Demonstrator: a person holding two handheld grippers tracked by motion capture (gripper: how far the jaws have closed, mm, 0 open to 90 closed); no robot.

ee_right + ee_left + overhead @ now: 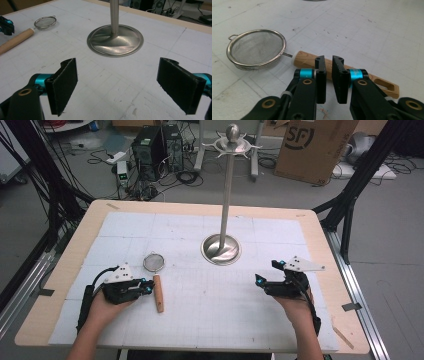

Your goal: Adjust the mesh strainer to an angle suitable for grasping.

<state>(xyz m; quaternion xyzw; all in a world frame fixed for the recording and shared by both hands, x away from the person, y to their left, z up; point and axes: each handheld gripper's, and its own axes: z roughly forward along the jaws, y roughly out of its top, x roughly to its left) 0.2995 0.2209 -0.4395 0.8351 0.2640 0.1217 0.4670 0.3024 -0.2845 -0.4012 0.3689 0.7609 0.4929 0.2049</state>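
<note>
Strainer (155, 275) and stand (221, 248) on table (60, 275)

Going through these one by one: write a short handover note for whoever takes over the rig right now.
Left gripper: fingers nearly shut, a narrow gap between them, just in front of the wooden handle of the small round metal mesh strainer; no grip visible.
Right gripper: open, holding nothing, facing the tall steel hook stand.
Strainer lies flat on the white mat, left of the stand's round base.
Done: left gripper brought to the handle.
Left: probably grasp the handle, lift, and hang the strainer on the stand.
</note>
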